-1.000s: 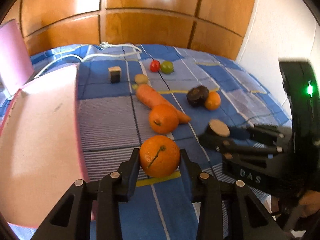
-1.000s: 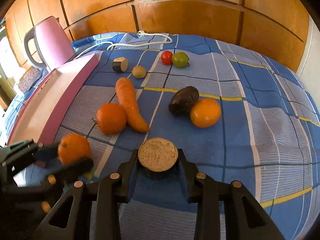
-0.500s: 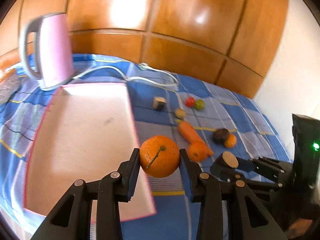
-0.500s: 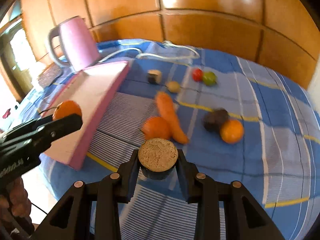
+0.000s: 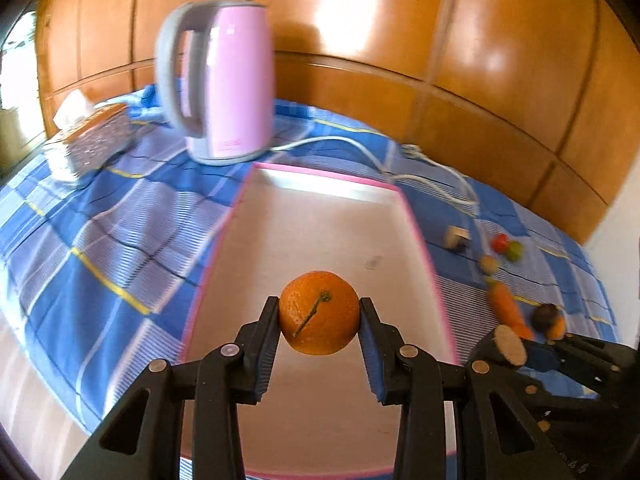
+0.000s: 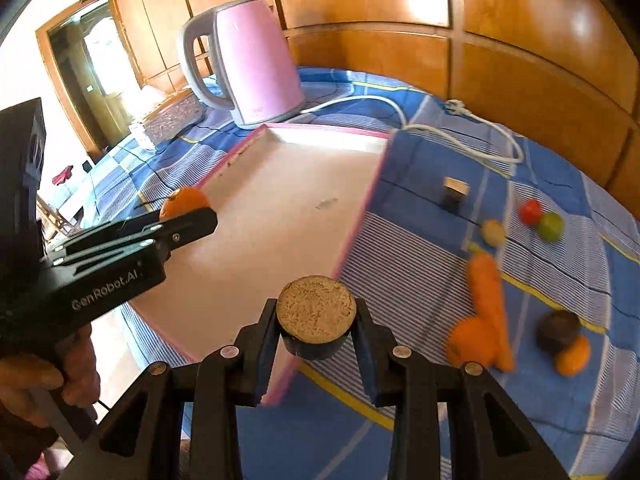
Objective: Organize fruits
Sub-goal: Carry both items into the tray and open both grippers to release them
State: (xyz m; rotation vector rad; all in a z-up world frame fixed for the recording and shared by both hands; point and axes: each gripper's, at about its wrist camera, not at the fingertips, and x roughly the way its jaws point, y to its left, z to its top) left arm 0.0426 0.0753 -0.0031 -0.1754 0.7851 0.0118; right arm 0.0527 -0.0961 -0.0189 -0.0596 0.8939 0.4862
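Left gripper [image 5: 319, 314] pinching orange [image 5: 319, 312] above tray [image 5: 320, 216], right gripper [image 6: 316, 320] level, clamping brown-topped piece [image 6: 316, 312]

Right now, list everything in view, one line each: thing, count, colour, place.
held orange: 1, orange, over tray
cut chunk: 1, tan face, dark skin, near tray edge
tray: 1, pink-rimmed, on cloth
kettle: 1, pink, behind tray
cable: 1, white, beyond tray
carrot: 1, orange, right of tray
loose oranges: 2, beside carrot
dark fruit: 1
tomato: 1, red
green fruit: 1
left fingers: black
right fingers: black
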